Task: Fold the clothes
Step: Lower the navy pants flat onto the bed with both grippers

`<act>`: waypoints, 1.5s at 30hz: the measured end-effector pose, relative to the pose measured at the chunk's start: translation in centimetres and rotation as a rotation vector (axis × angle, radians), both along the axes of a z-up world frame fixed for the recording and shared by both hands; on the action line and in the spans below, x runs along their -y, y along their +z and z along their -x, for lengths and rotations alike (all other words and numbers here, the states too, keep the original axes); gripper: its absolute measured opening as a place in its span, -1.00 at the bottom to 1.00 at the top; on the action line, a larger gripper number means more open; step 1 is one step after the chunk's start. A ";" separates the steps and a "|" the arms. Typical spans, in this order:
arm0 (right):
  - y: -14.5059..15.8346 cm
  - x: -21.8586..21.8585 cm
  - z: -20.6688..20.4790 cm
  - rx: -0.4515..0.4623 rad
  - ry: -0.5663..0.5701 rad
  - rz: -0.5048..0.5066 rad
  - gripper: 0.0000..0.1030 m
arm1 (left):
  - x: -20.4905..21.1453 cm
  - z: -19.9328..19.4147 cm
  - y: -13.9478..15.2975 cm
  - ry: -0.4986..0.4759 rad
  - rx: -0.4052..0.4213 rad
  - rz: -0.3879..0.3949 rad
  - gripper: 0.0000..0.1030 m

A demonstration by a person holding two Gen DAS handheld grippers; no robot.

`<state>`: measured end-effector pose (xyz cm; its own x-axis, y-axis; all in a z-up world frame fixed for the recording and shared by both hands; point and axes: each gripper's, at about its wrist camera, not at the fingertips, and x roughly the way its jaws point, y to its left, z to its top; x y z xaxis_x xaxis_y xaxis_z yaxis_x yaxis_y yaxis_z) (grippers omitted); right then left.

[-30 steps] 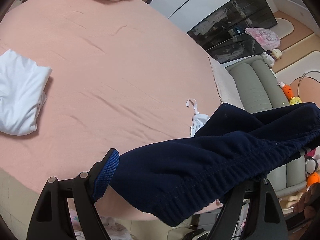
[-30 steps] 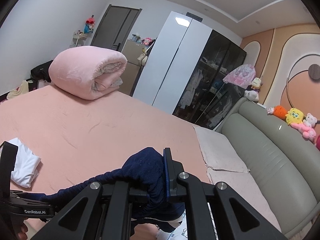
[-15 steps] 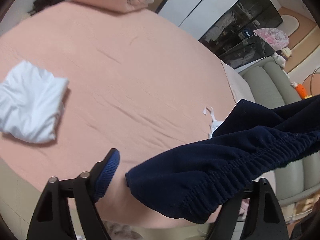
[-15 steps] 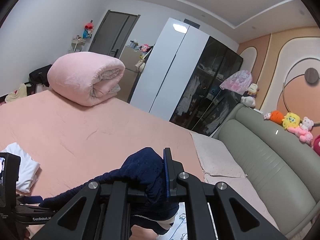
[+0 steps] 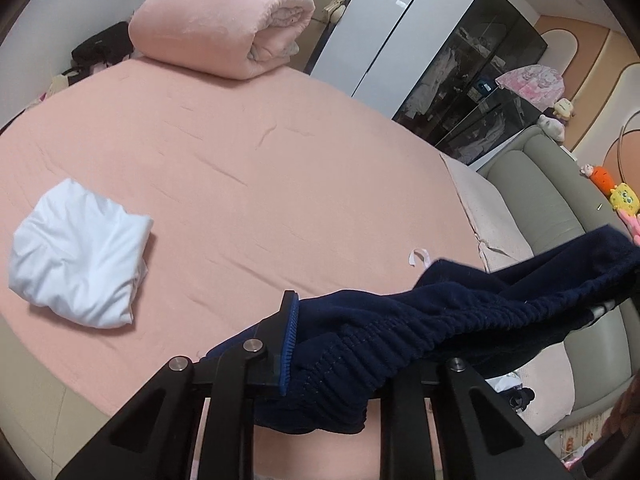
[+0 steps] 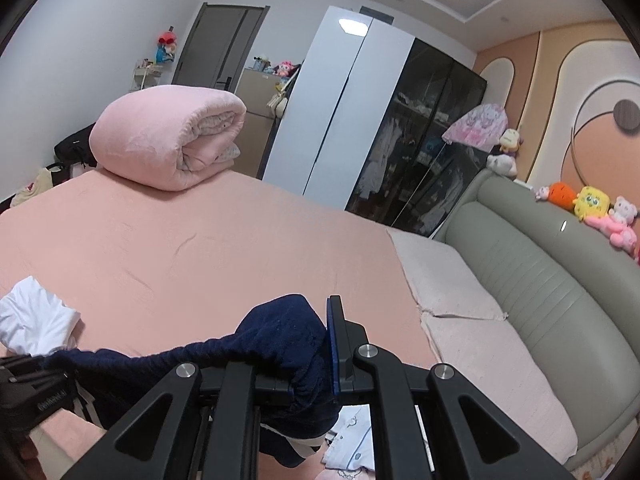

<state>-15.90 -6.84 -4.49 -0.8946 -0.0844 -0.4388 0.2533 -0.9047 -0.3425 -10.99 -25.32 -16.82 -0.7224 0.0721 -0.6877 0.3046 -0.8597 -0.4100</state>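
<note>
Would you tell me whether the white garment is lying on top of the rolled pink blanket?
No, the white garment lies flat on the pink sheet, well apart from the rolled pink blanket.

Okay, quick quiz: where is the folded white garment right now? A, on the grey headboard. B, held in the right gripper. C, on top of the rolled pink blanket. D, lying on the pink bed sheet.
D: the folded white garment lies alone on the pink bed sheet, apart from both grippers, which hold the navy garment.
</note>
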 end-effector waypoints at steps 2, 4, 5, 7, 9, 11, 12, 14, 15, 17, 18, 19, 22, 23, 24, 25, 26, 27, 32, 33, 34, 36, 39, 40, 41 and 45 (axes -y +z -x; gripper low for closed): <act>-0.2 -0.5 0.5 0.010 0.000 0.004 -0.86 | -0.1 0.4 0.9 -0.004 -0.013 0.028 -0.66; -0.4 -0.9 0.9 0.020 0.001 0.014 -0.86 | 0.0 0.8 1.9 -0.015 -0.025 0.073 -0.66; -0.4 -1.1 1.2 0.027 0.005 0.022 -0.86 | 0.1 0.9 2.4 -0.021 -0.030 0.097 -0.66; -0.5 -1.3 1.6 0.037 0.017 0.035 -0.86 | 0.4 1.1 3.3 -0.036 -0.037 0.143 -0.66; -0.5 -1.2 2.0 0.039 0.035 0.041 -0.86 | 0.5 1.6 3.9 -0.055 -0.036 0.190 -0.66; -0.7 -0.9 2.4 0.033 0.049 0.036 -0.86 | 0.5 2.6 4.6 -0.072 -0.030 0.262 -0.66; -0.8 -0.8 2.6 0.031 0.054 0.033 -0.86 | 0.5 3.0 4.9 -0.082 -0.026 0.288 -0.66; -1.0 -0.5 3.4 0.034 0.059 0.035 -0.86 | 0.6 4.0 5.5 -0.103 -0.024 0.347 -0.66; -1.0 -0.4 3.8 0.035 0.060 0.035 -0.86 | 0.6 4.6 5.9 -0.112 -0.025 0.372 -0.66; -1.0 -0.2 4.7 0.035 0.060 0.033 -0.86 | 0.7 5.4 6.4 -0.128 -0.031 0.420 -0.66; -1.0 -0.1 5.1 0.032 0.059 0.033 -0.86 | 0.7 5.9 6.8 -0.132 -0.036 0.444 -0.66; -0.9 0.0 5.5 0.031 0.058 0.032 -0.86 | 0.6 6.4 7.2 -0.137 -0.042 0.468 -0.66; -0.5 0.1 7.2 0.026 0.057 0.043 -0.86 | 0.9 8.3 8.2 -0.144 -0.059 0.513 -0.66; -0.3 0.3 7.8 0.022 0.057 0.050 -0.86 | 1.1 8.8 8.5 -0.145 -0.064 0.523 -0.66; -0.1 0.4 8.4 0.017 0.055 0.058 -0.86 | 1.3 9.4 8.7 -0.143 -0.066 0.532 -0.66; 0.1 0.5 9.1 0.013 0.053 0.064 -0.86 | 1.4 10.0 9.0 -0.140 -0.070 0.542 -0.65; 0.3 0.6 9.6 0.011 0.050 0.068 -0.86 | 1.6 10.7 9.3 -0.135 -0.073 0.548 -0.65; 0.4 0.7 10.3 0.011 0.044 0.073 -0.86 | 1.7 11.1 9.6 -0.129 -0.074 0.549 -0.65; 0.8 1.5 13.4 0.025 0.030 0.104 -0.86 | 2.0 13.4 10.1 -0.100 -0.089 0.605 -0.65; 0.8 1.6 13.8 0.025 0.029 0.110 -0.86 | 2.1 13.8 10.0 -0.100 -0.092 0.614 -0.65; 0.7 1.7 14.3 0.027 0.027 0.115 -0.86 | 2.1 14.3 9.9 -0.100 -0.093 0.624 -0.64; 0.5 1.8 15.2 0.034 0.028 0.132 -0.85 | 2.2 15.0 9.3 -0.100 -0.094 0.638 -0.63; -0.3 1.9 16.2 0.046 0.022 0.139 -0.85 | 2.2 15.2 7.9 -0.101 -0.096 0.641 -0.62; -0.9 2.0 16.4 0.053 0.020 0.140 -0.85 | 2.1 15.2 7.1 -0.102 -0.083 0.638 -0.62; -1.4 2.0 16.6 0.063 0.021 0.139 -0.85 | 2.1 15.1 6.3 -0.104 -0.071 0.635 -0.62; -4.7 2.2 16.0 0.113 0.027 0.107 -0.85 | 1.7 14.3 3.1 -0.124 -0.011 0.622 -0.62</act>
